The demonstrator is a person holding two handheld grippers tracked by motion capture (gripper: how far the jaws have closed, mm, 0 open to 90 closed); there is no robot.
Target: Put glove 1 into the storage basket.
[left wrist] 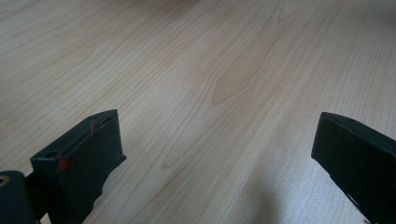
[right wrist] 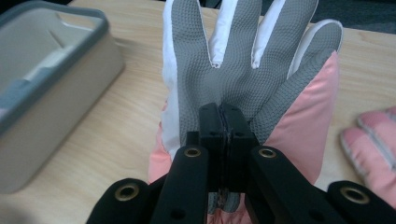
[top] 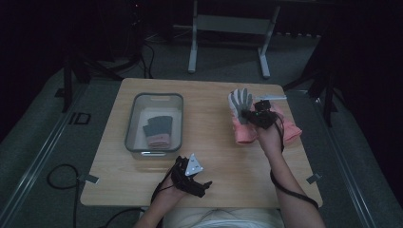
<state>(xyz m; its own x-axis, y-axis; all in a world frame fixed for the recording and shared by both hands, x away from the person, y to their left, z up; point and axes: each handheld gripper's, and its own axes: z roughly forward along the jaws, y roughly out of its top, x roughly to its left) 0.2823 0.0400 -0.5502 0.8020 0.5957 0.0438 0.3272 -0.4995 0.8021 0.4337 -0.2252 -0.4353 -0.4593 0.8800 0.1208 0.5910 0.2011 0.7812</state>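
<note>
A pink winter glove with a grey textured palm (right wrist: 233,60) is lifted off the wooden table (top: 209,156), fingers pointing up and away. My right gripper (right wrist: 223,112) is shut on the palm's lower middle, and the same glove (top: 240,102) and gripper (top: 248,114) appear at the table's right side in the high view. A second pink glove (top: 291,130) lies just to the right of it. Near the front edge, my left gripper (top: 202,185) is open (left wrist: 217,123) over bare wood, with nothing between its jaws.
A grey-rimmed plastic bin (top: 154,96) stands at the left centre of the table with a folded grey-and-pink glove (top: 158,129) inside. The bin's wall (right wrist: 56,60) is to the left of the held glove. A table frame stands on the floor beyond.
</note>
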